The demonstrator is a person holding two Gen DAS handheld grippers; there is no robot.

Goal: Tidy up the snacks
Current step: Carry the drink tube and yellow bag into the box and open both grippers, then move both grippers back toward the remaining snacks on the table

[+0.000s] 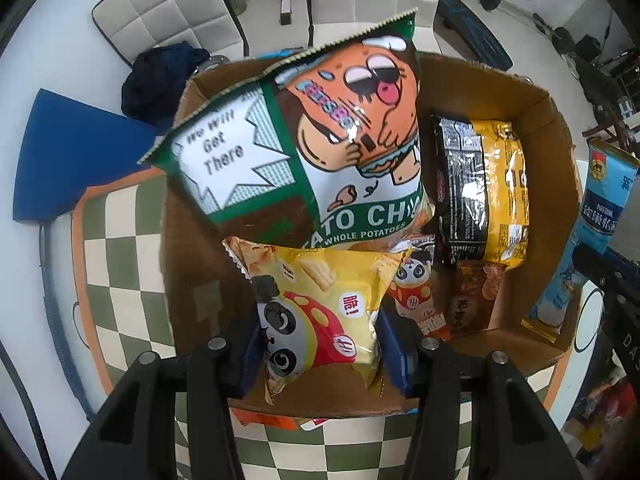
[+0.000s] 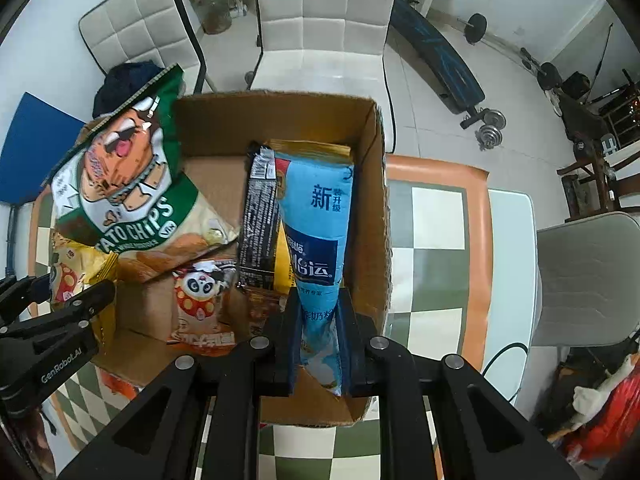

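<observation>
My left gripper [image 1: 320, 344] is shut on a yellow panda snack bag [image 1: 320, 304] and holds it over the near left part of the cardboard box [image 1: 548, 128]. A green potato chips bag [image 1: 304, 140] leans in the box behind it. My right gripper [image 2: 318, 320] is shut on a tall blue Nestle milk powder bag [image 2: 320, 232] and holds it upright in the box's right side [image 2: 376, 200]. A black and yellow packet [image 2: 258, 216] stands beside it, and an orange panda bag [image 2: 202, 300] lies on the box floor.
The box sits on a green and white checkered mat [image 2: 432, 248] on a white table. Quilted white chairs [image 2: 320, 20] stand behind the table. A blue pad [image 1: 76, 152] and dark cloth [image 1: 160, 76] lie at the far left. A weight bench [image 2: 436, 56] is on the floor.
</observation>
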